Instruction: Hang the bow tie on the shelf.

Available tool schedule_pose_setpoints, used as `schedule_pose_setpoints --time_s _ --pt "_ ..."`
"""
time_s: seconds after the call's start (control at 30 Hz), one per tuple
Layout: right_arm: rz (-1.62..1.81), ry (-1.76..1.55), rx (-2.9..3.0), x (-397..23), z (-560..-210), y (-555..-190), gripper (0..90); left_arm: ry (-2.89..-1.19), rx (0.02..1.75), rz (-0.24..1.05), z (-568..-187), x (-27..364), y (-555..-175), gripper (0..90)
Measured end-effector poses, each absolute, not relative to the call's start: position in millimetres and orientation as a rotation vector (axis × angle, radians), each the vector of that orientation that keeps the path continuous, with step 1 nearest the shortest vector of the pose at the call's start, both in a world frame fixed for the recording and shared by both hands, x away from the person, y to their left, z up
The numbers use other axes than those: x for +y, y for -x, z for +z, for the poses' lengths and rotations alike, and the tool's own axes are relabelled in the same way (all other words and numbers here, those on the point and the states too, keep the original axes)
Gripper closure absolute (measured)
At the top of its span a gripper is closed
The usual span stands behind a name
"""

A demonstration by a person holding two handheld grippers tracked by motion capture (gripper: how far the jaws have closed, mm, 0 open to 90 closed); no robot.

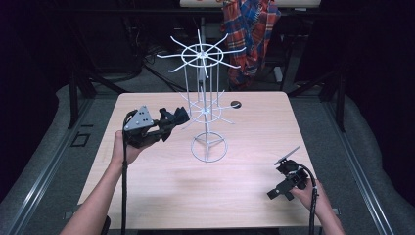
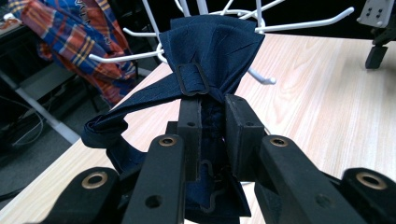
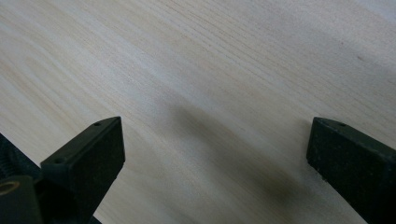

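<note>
Up at the left of the desk (image 1: 161, 196), the left gripper (image 2: 212, 114) has its jaws drawn close together on a dark navy bow tie (image 2: 210, 51), the pads pressing on the cloth just below its centre band. In the left gripper view the tie's folded bow fans out above the jaws, and a loop of its strap hangs down toward the left side of the picture. The bow sits right against the white wire prongs of the display rack (image 1: 205, 105), though whether the cloth actually rests on a prong I cannot tell. In the high view the left hand (image 1: 125, 147) holds this gripper raised above the desk and pointed rightward at the rack's lower ring of prongs, with the tie at the jaw tips just beside those prongs. The rack stands upright near the middle of the desk on a round wire base, with a second, wider ring of prongs at its top. Well apart from it, at the near right corner of the desk, the right gripper (image 3: 215, 149) sits low over the bare wood with its jaws spread wide and nothing between them; the right hand (image 1: 306, 196) grips it from behind. Beyond the far edge of the desk hangs a red and blue plaid shirt (image 1: 252, 34).
</note>
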State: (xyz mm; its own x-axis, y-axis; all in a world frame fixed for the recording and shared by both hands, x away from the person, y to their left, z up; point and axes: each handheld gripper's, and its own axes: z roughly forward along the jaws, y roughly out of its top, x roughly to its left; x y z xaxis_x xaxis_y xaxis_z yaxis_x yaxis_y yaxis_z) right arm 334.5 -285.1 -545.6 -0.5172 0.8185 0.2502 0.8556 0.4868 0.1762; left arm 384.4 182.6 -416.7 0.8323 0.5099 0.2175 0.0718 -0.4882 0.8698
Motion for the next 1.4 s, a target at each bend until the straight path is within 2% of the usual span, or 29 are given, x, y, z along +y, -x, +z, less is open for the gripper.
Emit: schedule_pose_setpoints --time_s 0.57,0.97,1.4 --pt "-0.396 1.459 -2.604 -286.3 -545.3 -335.1 4.0 -2.035 0.381 0.535 -418.6 172.5 -393.8 77.4" --pt "-0.395 1.459 -2.604 -286.5 -545.3 -335.0 3.9 -2.023 0.373 0.596 -413.6 175.9 -393.4 77.5" --pt "-0.394 1.46 -2.603 -286.4 -545.8 -335.0 4.0 -2.02 0.364 0.507 -423.8 175.8 -407.7 77.5"
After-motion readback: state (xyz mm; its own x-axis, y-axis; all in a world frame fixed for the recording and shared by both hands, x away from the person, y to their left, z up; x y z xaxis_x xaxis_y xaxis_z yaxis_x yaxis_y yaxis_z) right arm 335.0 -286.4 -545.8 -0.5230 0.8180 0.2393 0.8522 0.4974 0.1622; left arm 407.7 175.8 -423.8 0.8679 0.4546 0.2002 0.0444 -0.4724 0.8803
